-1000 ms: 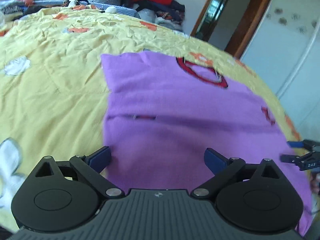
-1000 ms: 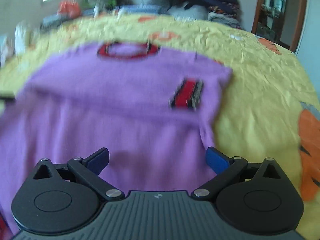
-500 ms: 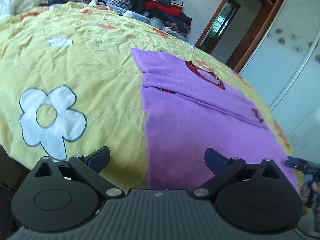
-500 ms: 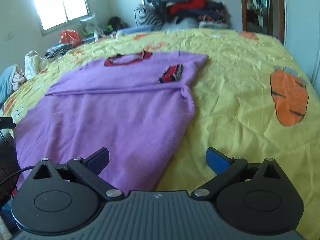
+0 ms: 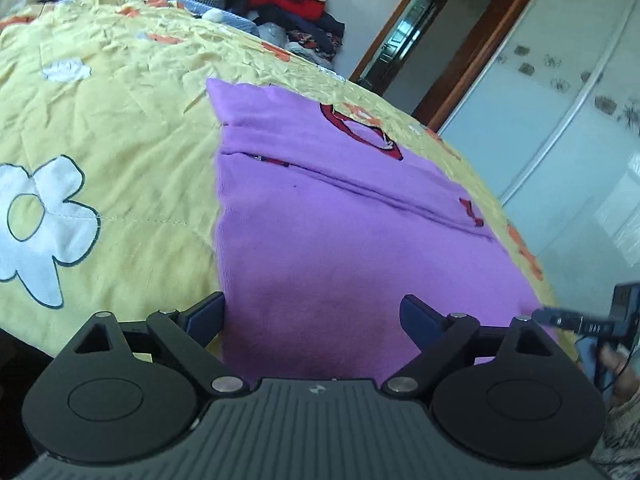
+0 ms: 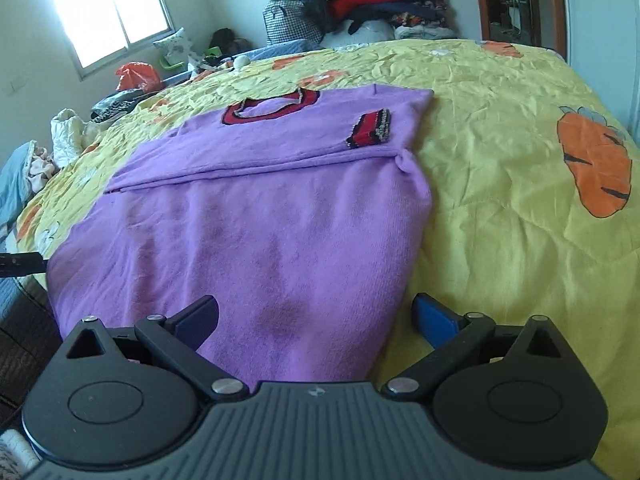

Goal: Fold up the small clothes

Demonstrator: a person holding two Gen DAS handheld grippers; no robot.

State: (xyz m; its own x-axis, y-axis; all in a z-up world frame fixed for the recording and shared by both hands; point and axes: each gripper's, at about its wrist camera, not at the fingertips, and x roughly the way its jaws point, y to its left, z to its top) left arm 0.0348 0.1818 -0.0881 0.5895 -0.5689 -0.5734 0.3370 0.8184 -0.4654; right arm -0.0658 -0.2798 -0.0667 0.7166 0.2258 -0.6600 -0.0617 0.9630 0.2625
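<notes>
A purple sweater (image 5: 320, 248) with a red collar (image 5: 362, 130) lies flat on the yellow bedspread (image 5: 112, 140), its sleeves folded across the chest. My left gripper (image 5: 314, 314) is open and empty over the sweater's near left hem corner. In the right wrist view the sweater (image 6: 248, 232) shows a red cuff (image 6: 370, 130) folded onto the chest. My right gripper (image 6: 316, 320) is open and empty over the near right hem corner. The right gripper's tip also shows at the right edge of the left wrist view (image 5: 580, 322).
The bed edge runs just below both grippers. A pile of clothes and bags (image 6: 360, 4) sits at the far end. More laundry (image 6: 68, 136) lies at the far left side. A wardrobe (image 5: 560, 120) and doorway (image 5: 400, 40) stand to the right.
Both grippers have pulled back from over the sweater's middle to its near hem. The left one has then shifted right, onto the hem corner. Both stayed open.
</notes>
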